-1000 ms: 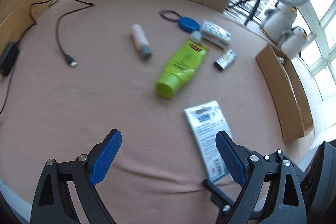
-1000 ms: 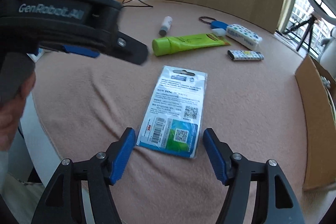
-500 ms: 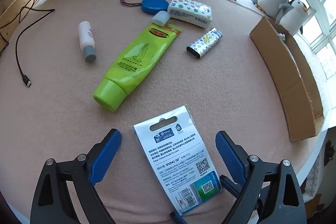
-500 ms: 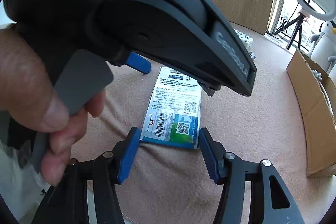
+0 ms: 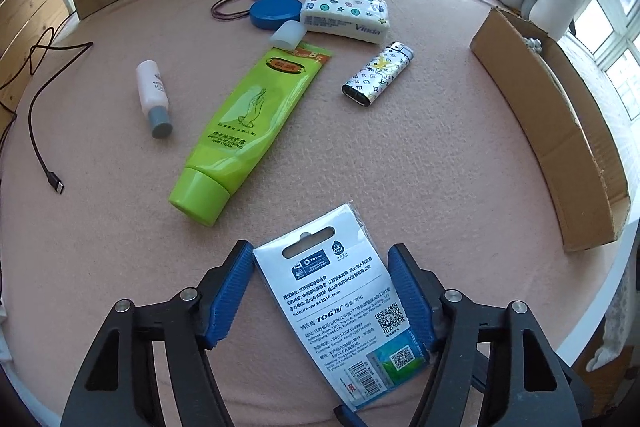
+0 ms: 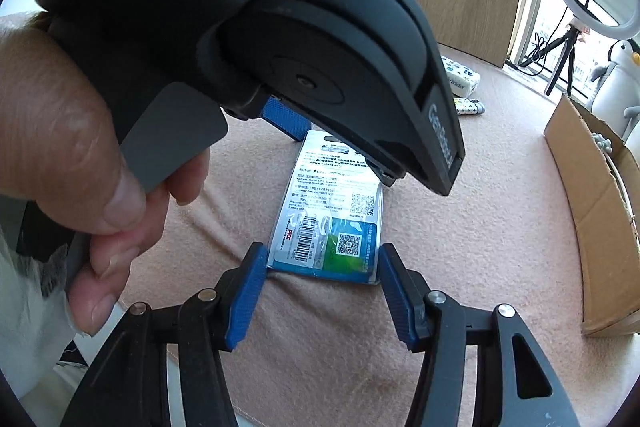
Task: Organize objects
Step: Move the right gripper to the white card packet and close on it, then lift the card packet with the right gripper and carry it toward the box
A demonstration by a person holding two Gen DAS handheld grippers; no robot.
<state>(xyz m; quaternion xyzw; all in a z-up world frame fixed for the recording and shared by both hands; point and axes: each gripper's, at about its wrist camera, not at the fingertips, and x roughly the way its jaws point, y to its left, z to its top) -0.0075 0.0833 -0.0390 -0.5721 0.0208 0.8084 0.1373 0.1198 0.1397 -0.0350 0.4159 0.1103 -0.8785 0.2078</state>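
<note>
A flat white-and-blue carded package (image 5: 340, 307) lies on the pink cloth near the table's front edge. My left gripper (image 5: 320, 247) is open and straddles its hanger end, the blue pads (image 5: 234, 291) close to both long edges. From the opposite side, my right gripper (image 6: 322, 249) stands open at the barcode end of the package (image 6: 332, 219), with that edge just between its tips. In the right wrist view, a hand (image 6: 60, 155) and the left gripper's black body fill the upper left, with one of its blue pads (image 6: 286, 117) by the package's top.
Behind the package lie a green tube (image 5: 248, 115), a small white bottle (image 5: 152, 95), a patterned lighter (image 5: 378, 73), a tissue pack (image 5: 344, 11), a blue lid (image 5: 276, 11) and a clear cap (image 5: 287, 34). A black cable (image 5: 44, 131) runs at the left. A cardboard box (image 5: 560, 131) stands at the right edge.
My left gripper has swung from the left over to the package, come down close to it, and its jaws have narrowed. The right gripper has edged in a little; the package has not moved.
</note>
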